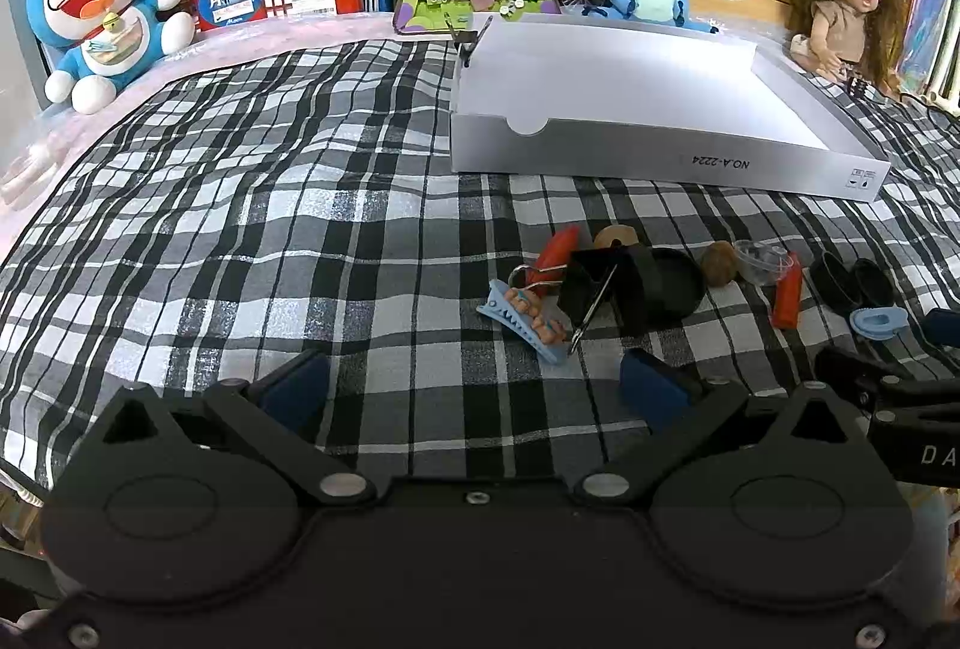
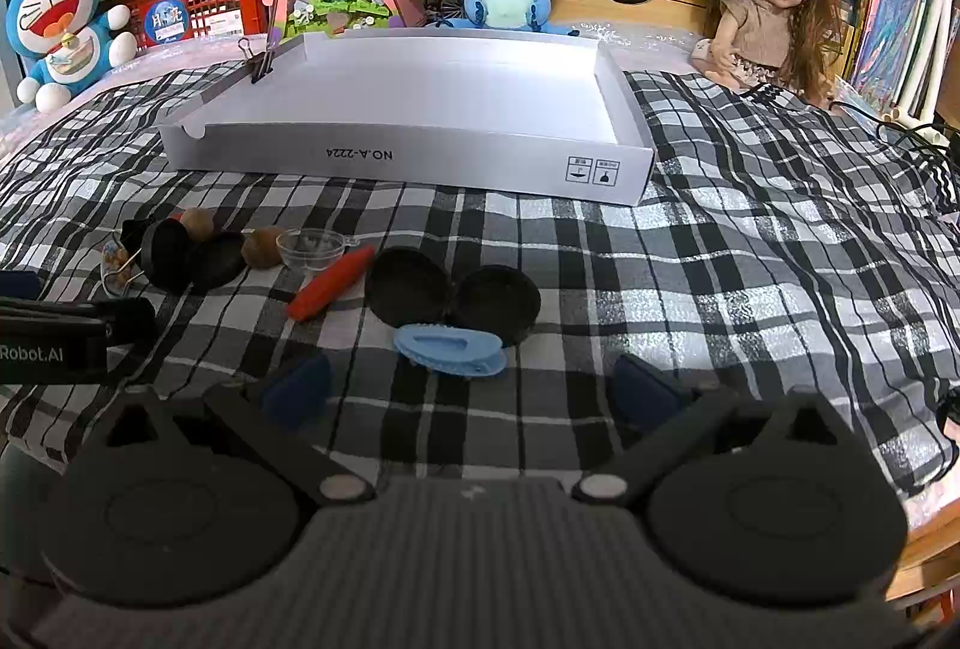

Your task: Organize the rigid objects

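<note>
A row of small rigid items is laid out on the black-and-white checked cloth [image 2: 750, 241]: a light-blue plastic hair clip [image 2: 449, 349], two black round lids [image 2: 450, 298] touching each other, a red tapered plastic piece [image 2: 330, 283], a clear plastic cup [image 2: 312, 248], a brown nut-like ball [image 2: 262, 247], and a large black binder clip [image 1: 591, 283] beside a blue toothed clip with beads [image 1: 528, 316]. All sit in front of the shallow white cardboard tray [image 2: 420, 166], which appears empty inside, presumably the sorting target. A small black binder clip [image 2: 259, 60] is fixed on its far left corner, possibly to stiffen the wall. Right tongs [image 2: 474, 388] are held apart, just short of the light-blue clip, nothing gripped. Left tongs [image 1: 474, 388] are likewise apart, near the beaded clip. Sorting is judged not yet started.
</note>
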Demonstrator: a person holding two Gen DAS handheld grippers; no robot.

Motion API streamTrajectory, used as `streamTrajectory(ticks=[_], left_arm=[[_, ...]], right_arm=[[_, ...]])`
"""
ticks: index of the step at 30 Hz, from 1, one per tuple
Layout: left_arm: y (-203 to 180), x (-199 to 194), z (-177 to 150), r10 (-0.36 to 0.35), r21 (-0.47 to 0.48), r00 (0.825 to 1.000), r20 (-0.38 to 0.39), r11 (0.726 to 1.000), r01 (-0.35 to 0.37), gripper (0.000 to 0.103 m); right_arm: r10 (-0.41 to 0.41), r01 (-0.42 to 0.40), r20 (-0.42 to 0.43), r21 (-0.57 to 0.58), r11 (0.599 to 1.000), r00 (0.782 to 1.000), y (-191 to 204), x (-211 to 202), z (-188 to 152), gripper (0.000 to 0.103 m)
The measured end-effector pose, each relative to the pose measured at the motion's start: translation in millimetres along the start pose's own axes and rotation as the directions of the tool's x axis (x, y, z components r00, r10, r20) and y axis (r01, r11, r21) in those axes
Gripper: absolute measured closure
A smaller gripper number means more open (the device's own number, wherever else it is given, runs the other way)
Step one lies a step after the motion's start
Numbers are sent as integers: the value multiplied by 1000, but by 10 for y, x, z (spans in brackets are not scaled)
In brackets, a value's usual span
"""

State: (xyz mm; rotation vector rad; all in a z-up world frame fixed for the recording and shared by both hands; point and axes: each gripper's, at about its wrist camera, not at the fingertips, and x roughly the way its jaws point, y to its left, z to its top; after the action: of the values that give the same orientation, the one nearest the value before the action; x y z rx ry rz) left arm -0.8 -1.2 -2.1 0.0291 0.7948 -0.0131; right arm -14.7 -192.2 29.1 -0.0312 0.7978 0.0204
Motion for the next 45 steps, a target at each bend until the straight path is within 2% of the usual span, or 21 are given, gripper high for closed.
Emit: streamTrajectory(ticks=[45], left_arm=[[9, -22, 34, -2, -4, 1000, -2, 1000, 2, 0]], right_arm=[[-9, 9, -15, 15, 1000, 1000, 27, -11, -11, 0]])
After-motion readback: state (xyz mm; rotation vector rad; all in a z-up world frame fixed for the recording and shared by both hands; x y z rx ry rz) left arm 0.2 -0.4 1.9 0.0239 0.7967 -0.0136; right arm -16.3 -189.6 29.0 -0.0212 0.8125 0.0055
